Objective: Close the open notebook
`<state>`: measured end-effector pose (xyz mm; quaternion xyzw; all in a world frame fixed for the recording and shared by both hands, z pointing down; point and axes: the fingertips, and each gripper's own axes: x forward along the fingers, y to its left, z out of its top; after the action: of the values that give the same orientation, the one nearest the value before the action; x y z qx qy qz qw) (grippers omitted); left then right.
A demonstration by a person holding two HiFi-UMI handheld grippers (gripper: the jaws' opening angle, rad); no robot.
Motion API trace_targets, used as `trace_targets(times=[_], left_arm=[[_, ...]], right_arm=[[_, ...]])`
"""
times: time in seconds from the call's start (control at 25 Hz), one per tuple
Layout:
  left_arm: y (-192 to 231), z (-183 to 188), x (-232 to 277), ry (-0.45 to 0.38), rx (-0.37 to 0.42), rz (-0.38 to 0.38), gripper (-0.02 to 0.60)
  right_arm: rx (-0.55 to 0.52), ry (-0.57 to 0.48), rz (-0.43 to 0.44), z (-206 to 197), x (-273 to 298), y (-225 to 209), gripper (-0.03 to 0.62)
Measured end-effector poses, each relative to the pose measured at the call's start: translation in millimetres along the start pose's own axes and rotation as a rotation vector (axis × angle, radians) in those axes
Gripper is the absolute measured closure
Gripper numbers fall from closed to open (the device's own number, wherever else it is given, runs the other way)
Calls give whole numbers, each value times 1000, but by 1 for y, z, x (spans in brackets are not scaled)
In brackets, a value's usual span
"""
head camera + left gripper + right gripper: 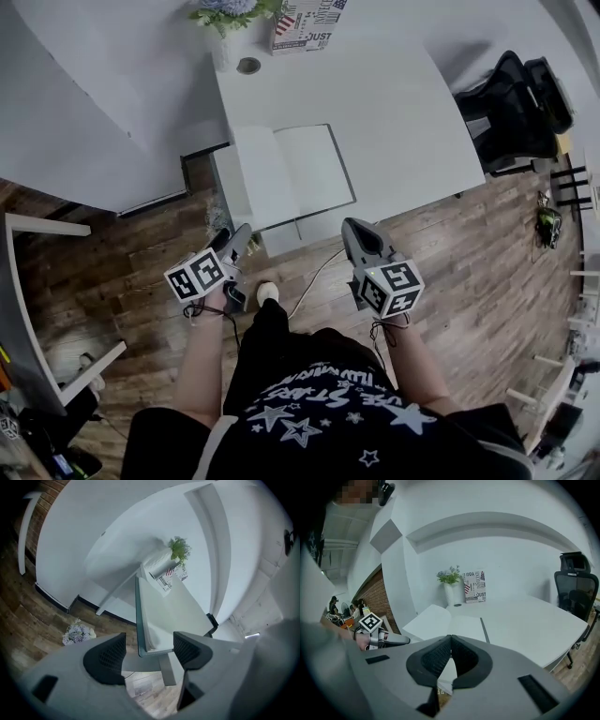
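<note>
Jaws: left gripper (149, 651) apart, right (450, 651) together.

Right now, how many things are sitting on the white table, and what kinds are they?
On the white table:
open notebook: 1
vase of flowers: 1
printed box: 1
small round disc: 1
Total: 4
</note>
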<state>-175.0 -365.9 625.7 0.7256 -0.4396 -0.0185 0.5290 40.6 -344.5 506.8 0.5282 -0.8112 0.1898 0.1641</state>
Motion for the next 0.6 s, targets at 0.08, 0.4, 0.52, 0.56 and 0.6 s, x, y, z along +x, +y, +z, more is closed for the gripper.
trace_targets(times=[0.08, 0.4, 0.52, 0.56, 0.6], left_arm=[[1, -2, 6, 26, -6, -18, 256], [-6, -4, 8, 45, -17, -64, 440], [-14, 0, 2, 31, 29, -40, 483], [-17, 1, 0, 25, 46, -29, 487], [-21, 4, -2, 16, 64, -16, 492]], right_arm=[[0, 3, -4, 1, 4, 0, 592], [4, -23, -6, 10, 8, -1, 592], [1, -38, 1, 15, 4, -5, 592], [-2, -44, 6, 18, 2, -7, 591], [-5, -50, 12, 20, 1, -9, 591]])
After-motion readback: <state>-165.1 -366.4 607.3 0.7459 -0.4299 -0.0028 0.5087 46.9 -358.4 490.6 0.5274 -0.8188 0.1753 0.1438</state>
